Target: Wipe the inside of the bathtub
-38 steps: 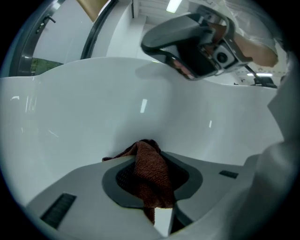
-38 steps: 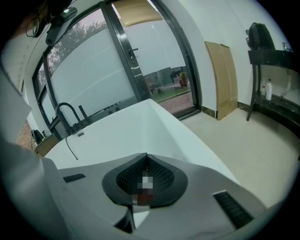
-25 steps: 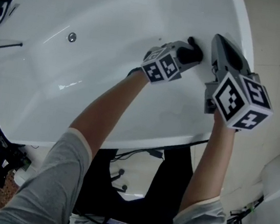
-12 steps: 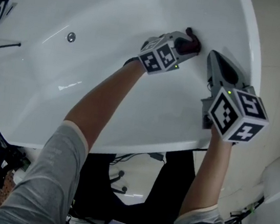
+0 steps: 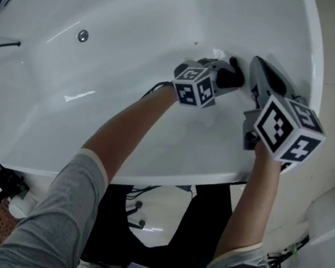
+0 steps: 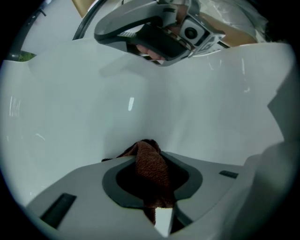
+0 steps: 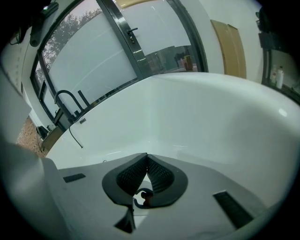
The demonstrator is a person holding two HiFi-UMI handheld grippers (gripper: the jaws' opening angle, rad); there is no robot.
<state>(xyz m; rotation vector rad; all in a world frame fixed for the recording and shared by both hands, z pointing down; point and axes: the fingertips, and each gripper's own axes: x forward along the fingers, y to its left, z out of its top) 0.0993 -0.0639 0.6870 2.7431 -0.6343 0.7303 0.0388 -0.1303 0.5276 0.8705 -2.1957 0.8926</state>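
While the wiping looks to be under way rather than finished, the head view shows the left tool (image 5: 220,74) reaching down into the white bathtub (image 5: 127,25), with a dark cloth (image 5: 229,79) pressed against the sloping inner wall close to the right-hand rim. The right tool (image 5: 261,67) hangs just beside it above that rim, and whether it touches the tub cannot be told. The round drain fitting (image 5: 82,36) lies well apart, on the far left of the basin. The left gripper view shows the jaws clamped on a reddish-brown fold of the cloth, its bunched end against the curve where wall meets wall, with the other tool overhead. The right gripper view shows ribbed pads closed together with nothing between them, looking along the empty basin towards a glass door (image 7: 117,47) beyond the far edge. No view shows streaks, foam or dirt that would mark wiped surface from unwiped, so the share done cannot be read off. Judging by where the cloth sits, only this near right corner is being worked, and the floor round the drain and the far walls probably remain.
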